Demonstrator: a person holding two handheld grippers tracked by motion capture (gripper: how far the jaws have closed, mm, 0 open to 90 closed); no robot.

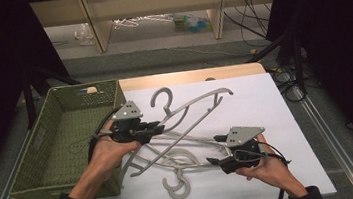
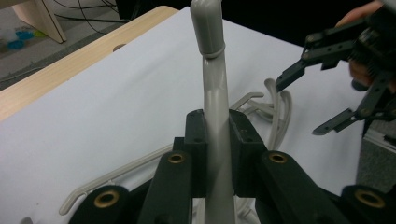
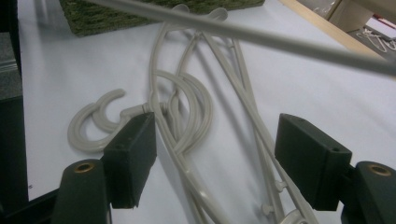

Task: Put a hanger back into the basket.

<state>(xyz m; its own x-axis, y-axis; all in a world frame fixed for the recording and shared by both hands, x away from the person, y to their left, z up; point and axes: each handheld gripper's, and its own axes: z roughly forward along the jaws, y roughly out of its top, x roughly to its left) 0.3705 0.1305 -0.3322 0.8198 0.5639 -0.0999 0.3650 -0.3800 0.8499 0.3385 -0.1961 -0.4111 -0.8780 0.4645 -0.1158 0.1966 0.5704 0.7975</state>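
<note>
A grey plastic clothes hanger (image 1: 193, 108) is being held above the white table cover (image 1: 265, 104) by the left gripper (image 1: 153, 128), whose jaws are being pressed onto one of the hanger's arms; in the left gripper view the grey bar (image 2: 215, 116) is being pinched squarely between the two black pads. The hanger's long axis is being carried diagonally, from the left gripper up and away toward the far right, with its hook (image 1: 162, 97) pointing to the far side.

Two further grey plastic hangers (image 1: 176, 157) are lying tangled on the cover beneath it, their hooks (image 1: 177, 186) pointing toward the person. The right gripper (image 1: 215, 150) is being held just beside this pile with its jaws spread and nothing between them; in the right gripper view the tangled bars (image 3: 187, 126) are running lengthwise between and ahead of the pads, close below.

The right hand is judged the nearer to the lying hangers. A green woven basket (image 1: 63, 137) is standing at the left edge, beside the left hand (image 1: 105, 155).
</note>
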